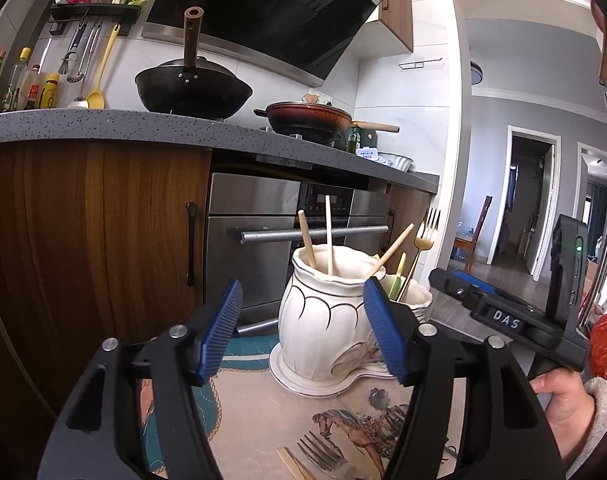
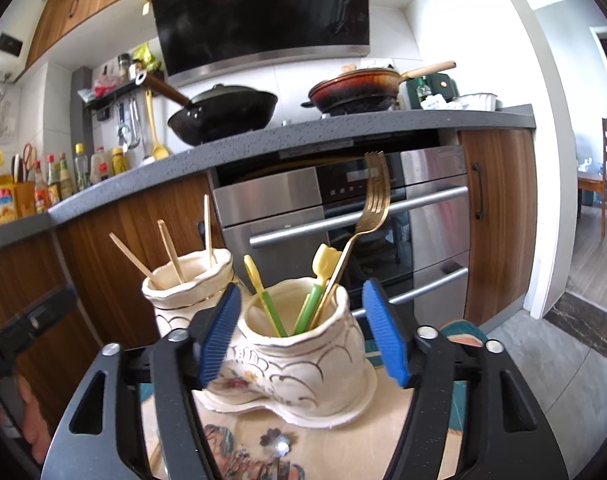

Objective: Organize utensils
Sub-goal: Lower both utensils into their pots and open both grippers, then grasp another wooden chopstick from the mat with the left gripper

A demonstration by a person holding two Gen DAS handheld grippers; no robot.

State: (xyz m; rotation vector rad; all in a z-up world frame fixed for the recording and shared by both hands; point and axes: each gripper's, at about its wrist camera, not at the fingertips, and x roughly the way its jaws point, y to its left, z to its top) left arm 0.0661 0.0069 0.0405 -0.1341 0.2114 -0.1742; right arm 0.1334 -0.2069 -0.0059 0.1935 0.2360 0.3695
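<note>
A cream ceramic double holder [image 1: 323, 328] stands on the patterned table. One cup holds three wooden chopsticks [image 1: 328, 236]; the other cup [image 2: 303, 356] holds a gold fork [image 2: 373, 204] and yellow-green plastic utensils [image 2: 317, 288]. My left gripper [image 1: 303, 328] is open and empty in front of the chopstick cup. My right gripper [image 2: 301, 332] is open and empty, its blue pads on either side of the fork cup without touching it. A silver fork [image 1: 319, 454] and a wooden chopstick [image 1: 291, 466] lie on the table below the left gripper. A spoon bowl [image 2: 281, 446] lies below the right gripper.
Behind the table stand wooden cabinets [image 1: 103, 232] and a steel oven [image 2: 343, 216] under a grey counter [image 1: 183, 128] with a wok [image 1: 191, 88] and a red pan [image 2: 355, 88]. The right gripper's body [image 1: 503, 320] shows at the right of the left wrist view.
</note>
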